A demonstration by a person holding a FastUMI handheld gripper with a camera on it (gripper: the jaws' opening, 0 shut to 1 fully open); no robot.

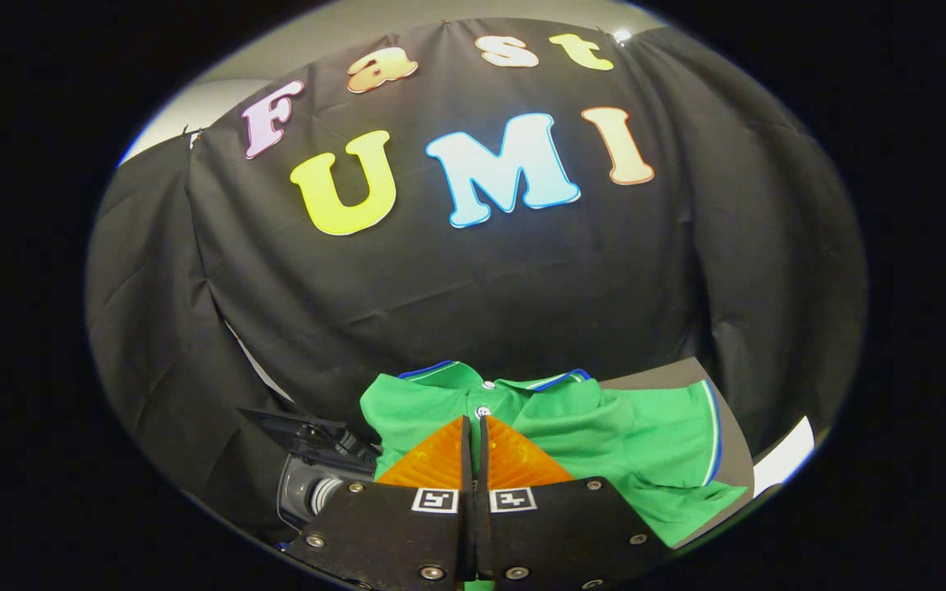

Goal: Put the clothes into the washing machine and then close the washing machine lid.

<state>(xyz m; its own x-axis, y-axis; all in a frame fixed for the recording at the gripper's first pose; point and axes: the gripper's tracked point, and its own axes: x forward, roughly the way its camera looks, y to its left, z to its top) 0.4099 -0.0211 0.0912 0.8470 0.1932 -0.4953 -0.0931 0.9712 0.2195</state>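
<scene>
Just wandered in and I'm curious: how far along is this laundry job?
Nothing looks done yet: the green polo shirt with blue-trimmed collar lies spread on the grey surface. In hand: the gripper sits over the shirt's placket, fingers nearly together. Left: loading the shirt into the grey washing machine beside it and closing the lid.

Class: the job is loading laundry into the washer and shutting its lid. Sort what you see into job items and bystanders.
Job items:
- green polo shirt with blue-trimmed collar
- grey washing machine with dark open lid
- gripper, fingers nearly closed over the shirt's placket; grip unclear

Bystanders:
- grey tabletop
- white sheet beside the table
</scene>
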